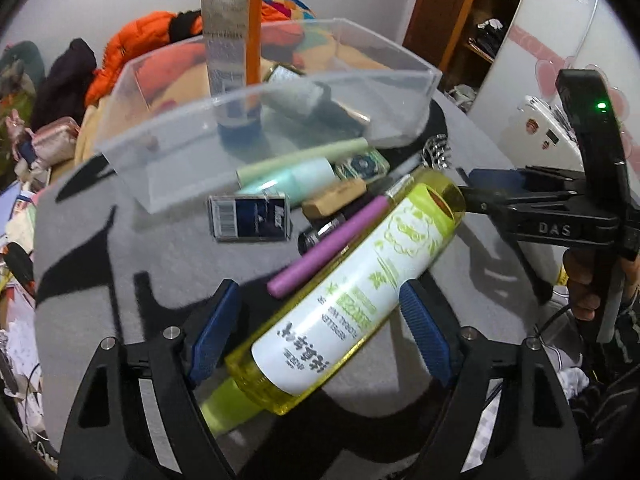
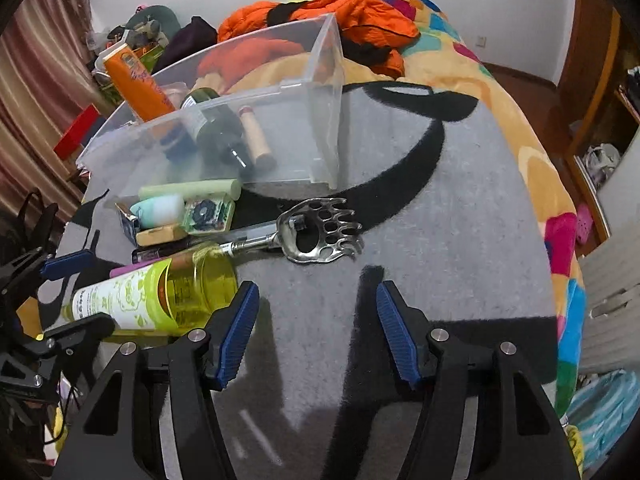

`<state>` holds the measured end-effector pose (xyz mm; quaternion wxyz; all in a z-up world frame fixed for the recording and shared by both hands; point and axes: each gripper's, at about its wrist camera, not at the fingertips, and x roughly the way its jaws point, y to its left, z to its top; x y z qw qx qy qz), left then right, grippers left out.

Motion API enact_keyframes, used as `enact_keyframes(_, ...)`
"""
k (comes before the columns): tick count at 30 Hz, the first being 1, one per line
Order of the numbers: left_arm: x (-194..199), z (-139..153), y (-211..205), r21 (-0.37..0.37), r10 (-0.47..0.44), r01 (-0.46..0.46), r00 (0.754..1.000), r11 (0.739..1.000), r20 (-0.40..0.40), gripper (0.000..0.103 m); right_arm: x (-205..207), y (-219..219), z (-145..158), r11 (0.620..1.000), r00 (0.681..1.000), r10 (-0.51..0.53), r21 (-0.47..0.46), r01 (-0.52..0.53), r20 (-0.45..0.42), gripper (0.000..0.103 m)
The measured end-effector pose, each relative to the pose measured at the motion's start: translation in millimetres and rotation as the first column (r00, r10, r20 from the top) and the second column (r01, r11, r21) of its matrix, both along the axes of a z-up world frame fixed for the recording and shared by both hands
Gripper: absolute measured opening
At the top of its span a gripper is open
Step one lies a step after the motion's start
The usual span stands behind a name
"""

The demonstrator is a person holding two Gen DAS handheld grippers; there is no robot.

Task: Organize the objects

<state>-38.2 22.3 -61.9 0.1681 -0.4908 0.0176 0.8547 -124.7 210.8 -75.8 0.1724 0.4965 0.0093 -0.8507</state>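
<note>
A yellow bottle [image 1: 360, 280] with a white and green label lies slantwise on the grey mat [image 1: 160, 264], between the blue pads of my open left gripper [image 1: 320, 320]. The pads stand close beside it, and I see no grip. A purple pen [image 1: 328, 248] rests along the bottle. My right gripper [image 2: 316, 320] is open over bare mat, nothing between its fingers, just right of the bottle's base [image 2: 208, 280]. A metal claw-shaped back scratcher [image 2: 320, 232] lies ahead of it. The clear plastic bin [image 1: 280, 92] holds an upright orange tube [image 1: 232, 40] and a dark bottle [image 2: 216, 128].
In front of the bin lies a small pile: a pale green tube [image 1: 300, 160], a mint jar [image 1: 296, 180], a patterned box [image 1: 362, 166], a dark blue box [image 1: 250, 216] and a wooden block [image 1: 332, 200]. Clothes and bedding [image 2: 360, 20] surround the mat.
</note>
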Motion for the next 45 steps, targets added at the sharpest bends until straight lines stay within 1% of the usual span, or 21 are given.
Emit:
enact_keyframes(3, 2, -5, -2, 0.005, -0.005, 0.005, 1.000, 1.000, 0.029, 0.082, 8, -9, 3, 0.998, 0.998, 0.055, -0.018, -0.055, -0.003, 0.056)
enact_keyframes(5, 7, -4, -4, -0.007, -0.009, 0.009, 1.000, 1.000, 0.018, 0.082, 14, -14, 4, 0.997, 0.997, 0.080, -0.015, -0.080, -0.011, 0.052)
enact_keyframes(6, 9, -3, -4, -0.012, -0.014, 0.014, 1.000, 1.000, 0.015, 0.082, 16, -17, 4, 0.996, 0.996, 0.093, -0.015, -0.093, -0.011, 0.052)
enact_keyframes(8, 13, -2, -4, -0.011, -0.031, 0.031, 0.999, 0.999, 0.015, 0.082, 20, -21, 5, 0.991, 0.992, 0.125, -0.058, -0.125, 0.006, 0.052)
enact_keyframes(9, 15, -4, -3, -0.014, -0.042, 0.042, 0.999, 0.999, 0.022, 0.081, 22, -24, 5, 0.983, 0.988, 0.152, -0.105, -0.149, 0.025, 0.052)
enact_keyframes(11, 16, -8, 1, -0.031, -0.055, 0.056, 0.998, 0.998, 0.027, 0.080, 24, -31, 5, 0.973, 0.981, 0.189, -0.143, -0.181, 0.041, 0.052)
enact_keyframes(13, 18, -11, 4, -0.064, -0.063, 0.064, 0.998, 0.996, 0.018, 0.076, 29, -42, 7, 0.970, 0.977, 0.214, -0.121, -0.209, 0.026, 0.052)
enact_keyframes(14, 20, -12, 5, -0.076, -0.064, 0.065, 0.998, 0.995, 0.012, 0.072, 30, -47, 8, 0.970, 0.975, 0.222, -0.102, -0.219, 0.014, 0.051)
enact_keyframes(15, 20, -11, 5, -0.088, -0.061, 0.061, 0.998, 0.994, 0.005, 0.064, 31, -50, 9, 0.970, 0.974, 0.227, -0.088, -0.226, 0.006, 0.051)
enact_keyframes(16, 21, -10, 3, -0.092, -0.058, 0.058, 0.998, 0.994, 0.000, 0.061, 31, -51, 10, 0.970, 0.973, 0.231, -0.081, -0.231, -0.001, 0.051)
enact_keyframes(18, 22, -8, -3, -0.083, -0.048, 0.047, 0.999, 0.995, -0.005, 0.052, 30, -50, 16, 0.965, 0.971, 0.241, -0.101, -0.240, -0.008, 0.051)
enact_keyframes(19, 22, -7, -6, -0.083, -0.039, 0.038, 0.999, 0.996, -0.011, 0.050, 28, -49, 19, 0.965, 0.971, 0.239, -0.111, -0.239, -0.012, 0.051)
enact_keyframes(21, 23, -3, -14, -0.081, -0.012, 0.010, 1.000, 0.997, -0.023, 0.044, 24, -51, 24, 0.967, 0.973, 0.231, -0.100, -0.233, -0.031, 0.051)
enact_keyframes(24, 24, 3, -31, -0.053, 0.033, -0.035, 0.999, 0.998, -0.036, 0.042, 17, -60, 27, 0.966, 0.970, 0.239, -0.088, -0.242, -0.040, 0.051)
enact_keyframes(30, 19, 17, -59, 0.014, 0.117, -0.116, 0.991, 0.993, -0.067, 0.042, 3, -87, 23, 0.967, 0.968, 0.248, -0.047, -0.250, -0.050, 0.051)
enact_keyframes(35, 13, 30, -73, 0.057, 0.163, -0.157, 0.981, 0.986, -0.102, 0.042, -1, -103, 16, 0.969, 0.968, 0.246, -0.002, -0.247, -0.051, 0.049)
enact_keyframes(37, 12, 35, -77, 0.076, 0.178, -0.170, 0.978, 0.982, -0.113, 0.042, 0, -107, 16, 0.971, 0.969, 0.238, 0.016, -0.237, -0.069, 0.049)
enact_keyframes(39, 11, 41, -80, 0.099, 0.192, -0.180, 0.973, 0.979, -0.125, 0.041, 0, -111, 16, 0.972, 0.969, 0.233, 0.029, -0.232, -0.077, 0.044)
enact_keyframes(41, 11, 46, -82, 0.116, 0.204, -0.188, 0.969, 0.975, -0.137, 0.041, 1, -115, 16, 0.972, 0.969, 0.230, 0.059, -0.225, -0.092, 0.037)
enact_keyframes(45, 12, 61, -83, 0.145, 0.218, -0.194, 0.960, 0.970, -0.173, 0.041, 5, -114, 16, 0.972, 0.966, 0.233, 0.069, -0.226, -0.110, 0.037)
